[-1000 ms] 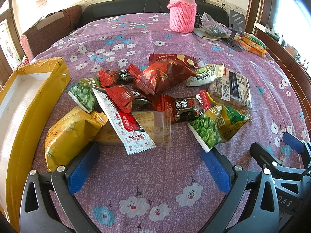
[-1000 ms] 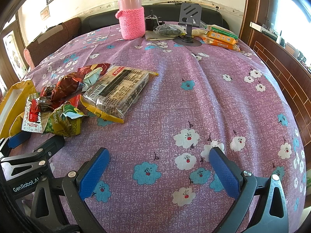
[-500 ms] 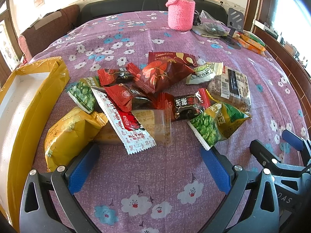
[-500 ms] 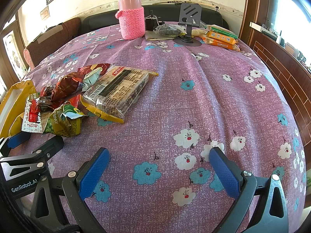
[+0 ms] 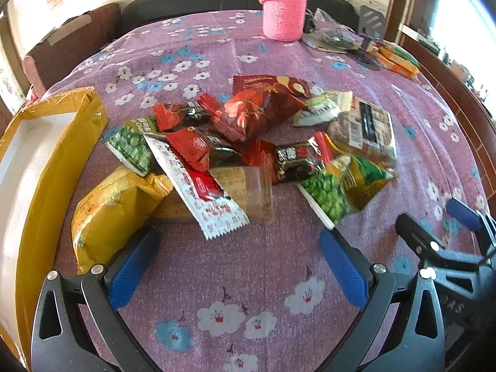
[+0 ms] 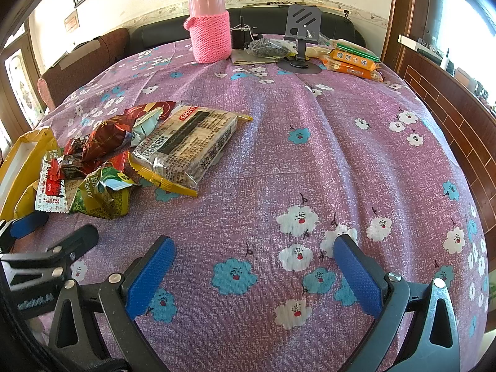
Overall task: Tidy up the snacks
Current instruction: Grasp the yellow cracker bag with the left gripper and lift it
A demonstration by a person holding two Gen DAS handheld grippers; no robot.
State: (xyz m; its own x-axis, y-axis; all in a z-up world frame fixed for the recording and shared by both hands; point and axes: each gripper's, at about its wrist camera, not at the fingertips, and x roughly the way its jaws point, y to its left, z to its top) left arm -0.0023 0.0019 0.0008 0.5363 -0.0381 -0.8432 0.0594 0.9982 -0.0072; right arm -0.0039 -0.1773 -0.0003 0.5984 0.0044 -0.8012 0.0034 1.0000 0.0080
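A pile of snack packets lies on the purple flowered tablecloth point(image 5: 248, 279): a yellow bag point(image 5: 108, 210), a white-and-red wafer pack point(image 5: 204, 192), green pea packs point(image 5: 341, 183), red wrappers point(image 5: 260, 111) and a clear cracker pack point(image 5: 362, 130), which also shows in the right wrist view point(image 6: 189, 142). An open yellow box point(image 5: 40, 167) stands left of the pile. My left gripper point(image 5: 238, 266) is open and empty just in front of the pile. My right gripper point(image 6: 254, 269) is open and empty over bare cloth, right of the pile.
A pink flask in a knitted sleeve point(image 6: 210, 31) stands at the far side. Beside it are a phone stand point(image 6: 300, 40), a dark bag point(image 6: 269, 48) and orange packets point(image 6: 353, 62). A sofa and a chair sit behind the table.
My left gripper has moved a little forward toward the pile and tilted down. My right gripper has barely moved.
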